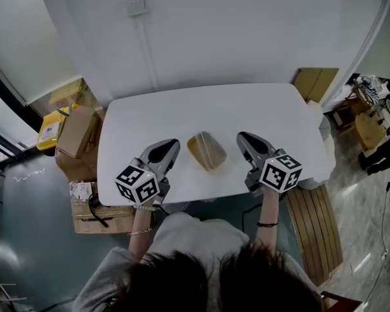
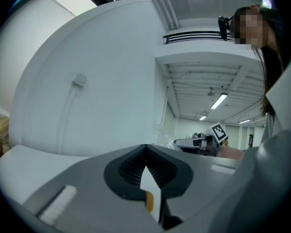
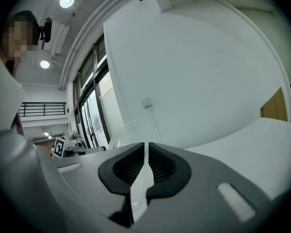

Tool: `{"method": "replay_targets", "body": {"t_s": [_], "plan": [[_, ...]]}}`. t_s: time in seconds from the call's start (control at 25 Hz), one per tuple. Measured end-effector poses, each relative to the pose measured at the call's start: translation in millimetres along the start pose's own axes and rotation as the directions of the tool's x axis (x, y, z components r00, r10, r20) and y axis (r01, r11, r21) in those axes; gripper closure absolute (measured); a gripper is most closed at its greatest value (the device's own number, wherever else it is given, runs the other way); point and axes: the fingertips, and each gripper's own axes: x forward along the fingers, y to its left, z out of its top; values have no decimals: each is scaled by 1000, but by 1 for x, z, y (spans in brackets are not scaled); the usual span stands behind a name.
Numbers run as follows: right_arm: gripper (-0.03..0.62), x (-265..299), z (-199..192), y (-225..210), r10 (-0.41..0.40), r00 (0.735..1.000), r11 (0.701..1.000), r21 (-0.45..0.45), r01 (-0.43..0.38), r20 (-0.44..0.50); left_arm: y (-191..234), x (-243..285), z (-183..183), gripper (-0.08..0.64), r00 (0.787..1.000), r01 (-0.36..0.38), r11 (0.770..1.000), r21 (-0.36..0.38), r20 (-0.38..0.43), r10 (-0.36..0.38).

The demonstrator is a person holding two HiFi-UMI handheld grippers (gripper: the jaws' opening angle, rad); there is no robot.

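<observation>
Flanking the clear plastic container (image 1: pixel 207 151), left claw (image 1: pixel 173 143) and right claw (image 1: pixel 241 136) sit closed, empty; grasping calls for opening them.

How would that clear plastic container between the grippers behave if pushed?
The clear plastic container looks thin-walled, so probably light and apt to flex under a squeeze. It lies on the smooth white table, so a push would likely slide it, not tip it.
</observation>
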Motion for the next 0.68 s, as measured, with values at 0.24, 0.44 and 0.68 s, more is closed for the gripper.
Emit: {"method": "replay_targets", "body": {"t_s": [0.24,0.44,0.68], "plan": [[552,7,-4,3,0,1000,1000,-7,0,-7,7,-6,3,569,1000,-3,1000,-3,9,3],[552,7,-1,6,5,1000,1000,-14,-5,-8,6,-8,5,569,1000,-5,1000,-2,11,5],[552,8,2,6,6,1000,1000,-13,-6,-2,7,-8,6,569,1000,-2,1000,0,8,2]]}}
